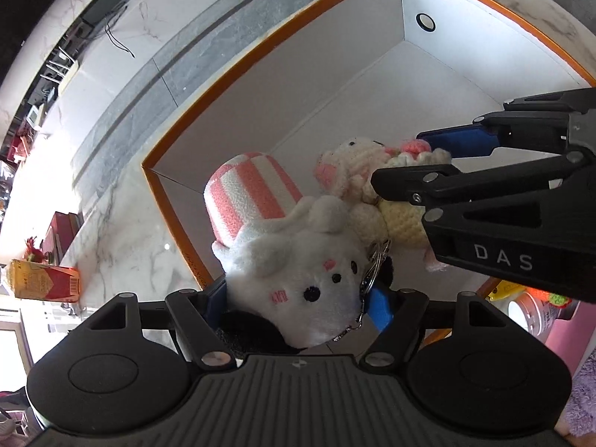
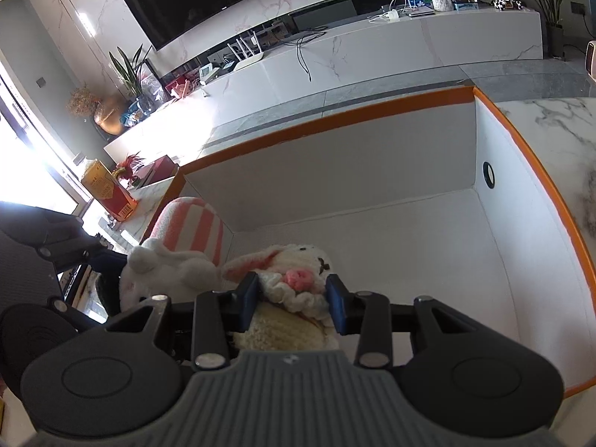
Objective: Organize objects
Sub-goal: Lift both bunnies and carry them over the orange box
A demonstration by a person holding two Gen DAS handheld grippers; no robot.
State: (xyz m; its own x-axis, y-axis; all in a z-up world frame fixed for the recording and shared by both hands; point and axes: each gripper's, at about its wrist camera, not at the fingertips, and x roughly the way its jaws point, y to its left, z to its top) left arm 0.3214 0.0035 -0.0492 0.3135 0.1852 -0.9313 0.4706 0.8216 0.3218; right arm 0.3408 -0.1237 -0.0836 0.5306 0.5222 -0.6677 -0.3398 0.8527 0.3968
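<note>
Two plush toys hang inside the orange-rimmed box [image 1: 175, 138] — white bunny [image 1: 298, 279] clamped by the left gripper [image 1: 298, 298], crocheted doll [image 2: 294, 290] clamped by the right gripper [image 2: 294, 298]. Only the left view shows the bunny's face and keyring [image 1: 374, 264].

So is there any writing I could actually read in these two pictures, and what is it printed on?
"DAS": white letters on the black body of the right claw, seen from the left camera.
Pink stitched marks on the white plush bear: not readable as letters.
Print on the red and yellow carton: too small and blurred to read.
Faint print on the orange edge of the box: too blurred.
Label on the tin at the lower right: too blurred.
</note>
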